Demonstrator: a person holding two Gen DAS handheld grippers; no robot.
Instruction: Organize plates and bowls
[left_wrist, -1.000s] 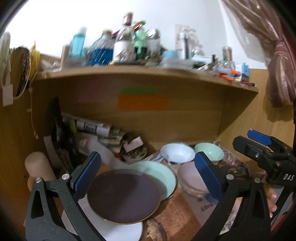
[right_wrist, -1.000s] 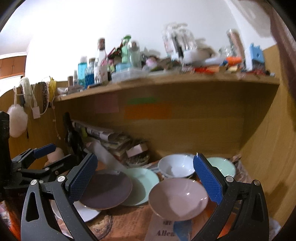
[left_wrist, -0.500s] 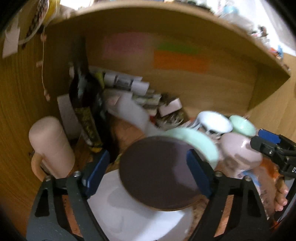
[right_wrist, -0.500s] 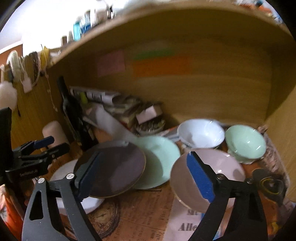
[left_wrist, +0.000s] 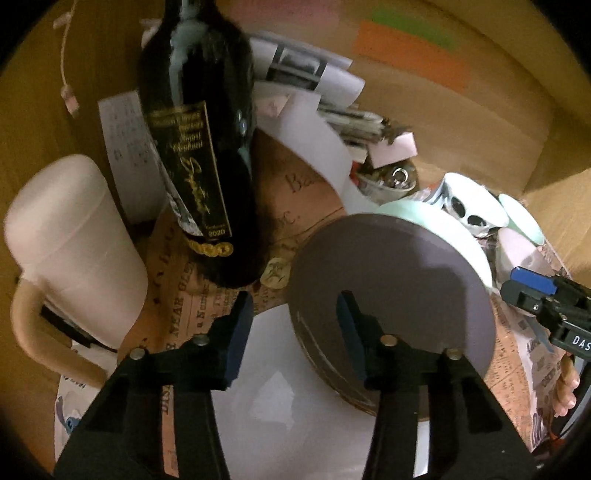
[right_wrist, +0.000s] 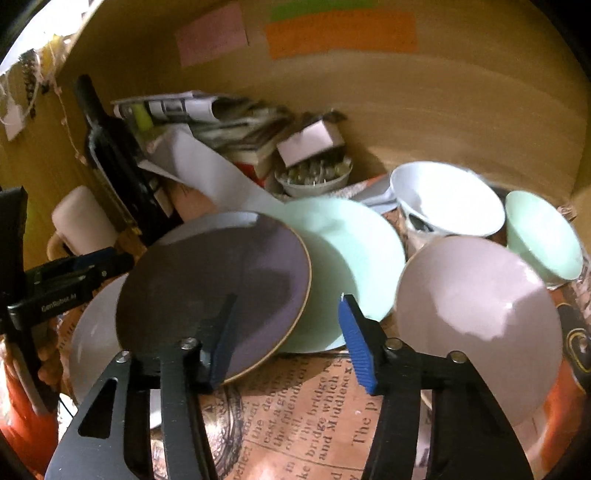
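Purple plate (left_wrist: 391, 288) overlaps white plate (left_wrist: 295, 398); grippers hover.

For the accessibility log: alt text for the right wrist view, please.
The right gripper, jaws half-closed and empty, hangs over a dark purple plate overlapping a mint plate and a white plate; pink bowl to the right.

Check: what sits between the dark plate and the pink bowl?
The mint plate, its left edge tucked under the dark plate, its right near the pink bowl. Clearest in the right wrist view.
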